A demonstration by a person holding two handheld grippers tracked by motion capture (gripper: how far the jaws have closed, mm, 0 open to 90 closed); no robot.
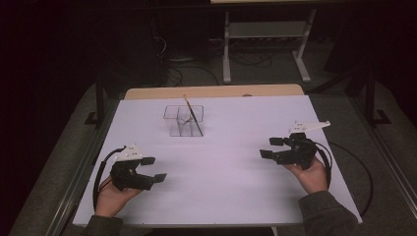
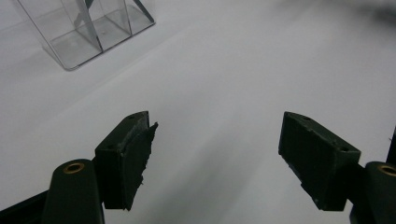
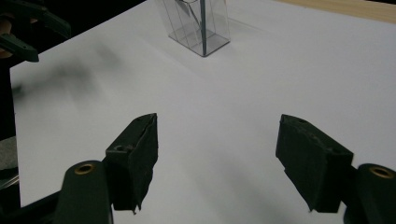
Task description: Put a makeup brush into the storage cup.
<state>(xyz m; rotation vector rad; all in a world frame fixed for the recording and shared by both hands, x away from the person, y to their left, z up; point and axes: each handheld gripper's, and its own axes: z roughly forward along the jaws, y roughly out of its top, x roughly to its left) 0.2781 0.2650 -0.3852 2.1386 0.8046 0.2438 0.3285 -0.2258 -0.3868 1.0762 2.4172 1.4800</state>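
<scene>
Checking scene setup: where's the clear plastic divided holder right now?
In the high view the clear plastic divided holder stands toward the white table's far edge, left of centre, a thin brown stick leaning inside, both grippers well short of it.

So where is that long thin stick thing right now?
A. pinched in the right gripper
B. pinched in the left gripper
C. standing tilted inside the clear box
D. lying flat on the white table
C: the thin stick leans at a slant inside the clear box at the far middle of the table, while the left gripper and right gripper are both open with nothing between their jaws.
</scene>
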